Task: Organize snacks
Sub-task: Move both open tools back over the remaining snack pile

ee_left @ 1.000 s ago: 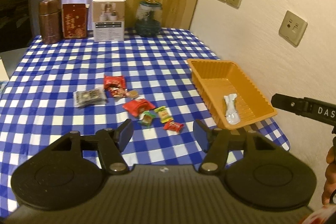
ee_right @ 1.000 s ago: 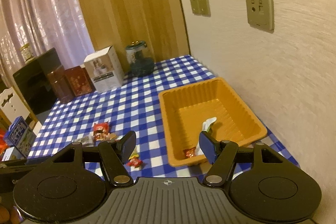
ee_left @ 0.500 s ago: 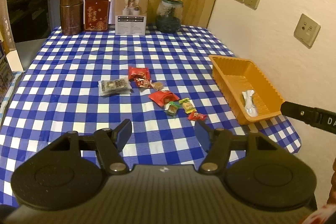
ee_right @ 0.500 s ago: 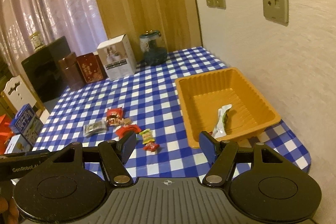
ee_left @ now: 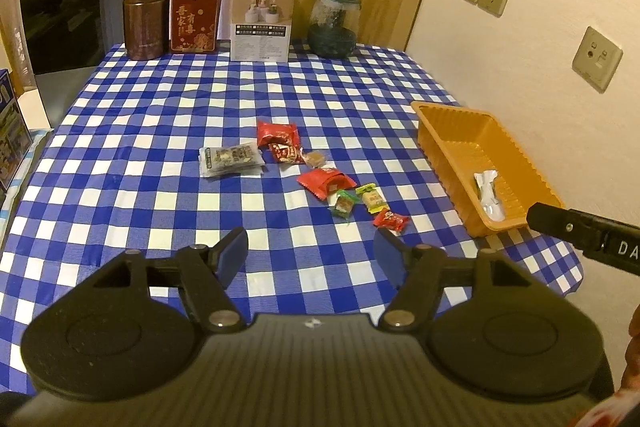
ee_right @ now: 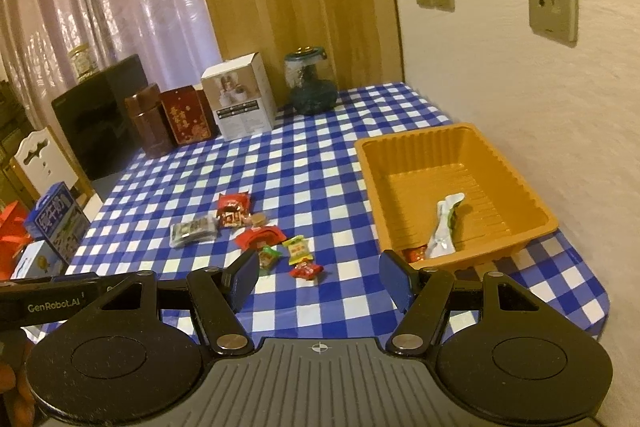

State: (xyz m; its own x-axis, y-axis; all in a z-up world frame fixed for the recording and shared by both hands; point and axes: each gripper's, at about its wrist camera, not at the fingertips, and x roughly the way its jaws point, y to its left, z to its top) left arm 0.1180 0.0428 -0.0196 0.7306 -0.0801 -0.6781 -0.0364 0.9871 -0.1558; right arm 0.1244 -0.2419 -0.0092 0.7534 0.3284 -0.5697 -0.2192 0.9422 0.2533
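From my left camera the other gripper (ee_left: pixel 588 239) is cut off by the right edge. A red packet (ee_right: pixel 416 253) in the orange tray (ee_right: pixel 516 183) is half hidden behind the tray's near wall and my right finger. Print on the small sweets (ee_left: pixel 344 203) is too small to read. A blue box (ee_right: pixel 56 223) runs off the left edge.

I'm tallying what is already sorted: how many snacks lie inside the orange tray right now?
2: a white-and-green packet lying along the orange tray's floor, and a small red one in its near corner, partly hidden by the right gripper's finger.
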